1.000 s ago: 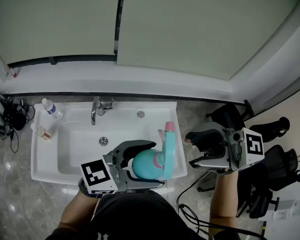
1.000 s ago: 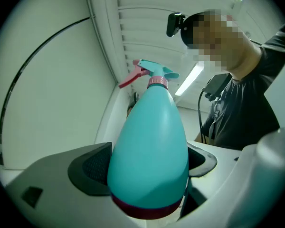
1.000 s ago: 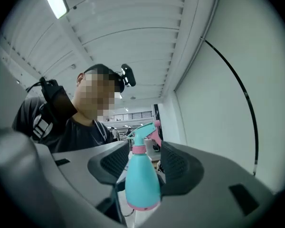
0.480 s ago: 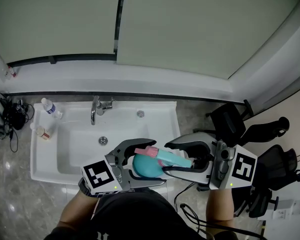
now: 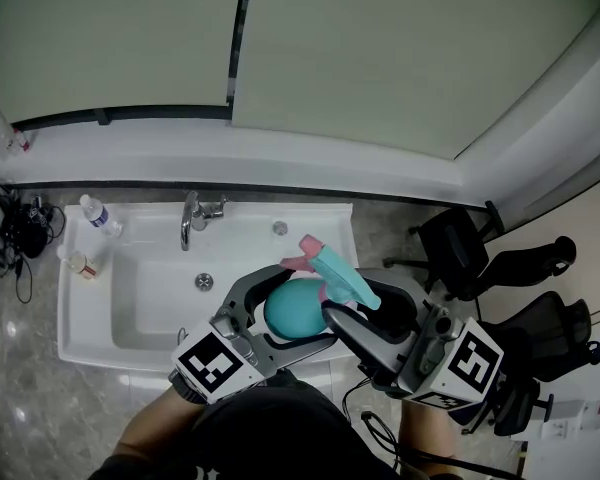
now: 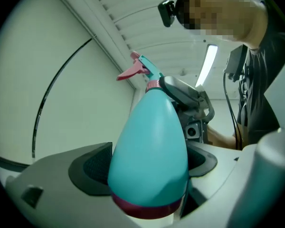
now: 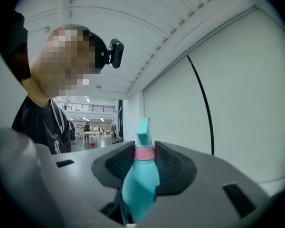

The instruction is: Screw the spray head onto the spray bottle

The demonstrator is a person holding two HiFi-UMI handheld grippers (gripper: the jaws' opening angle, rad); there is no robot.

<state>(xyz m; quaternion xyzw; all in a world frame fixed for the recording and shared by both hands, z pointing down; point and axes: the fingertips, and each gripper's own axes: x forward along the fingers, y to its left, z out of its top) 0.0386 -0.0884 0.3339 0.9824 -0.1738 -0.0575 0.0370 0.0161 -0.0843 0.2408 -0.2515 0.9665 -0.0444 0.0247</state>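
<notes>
The bottle (image 5: 290, 308) is pinched round its wide body by the left tool (image 6: 147, 167), a pad pressed against each side. It is held in the air over the right part of the sink (image 5: 130, 298), leaning so that its neck points away and to the right. The head (image 5: 340, 271) is seated on the neck, with the pink trigger (image 5: 298, 258) turned toward the sink. The right tool (image 7: 143, 161) is set round the neck. Its jaws are closing, and its pads are seen against both sides of the pink collar (image 7: 144, 152).

A second ago the bottle was held upright in the left tool, and the right tool was kept well apart at the right with nothing between its jaws. Since then the bottle has been tipped over, and the right tool has been brought in against it. The left tool has been shifted a little to the right.
</notes>
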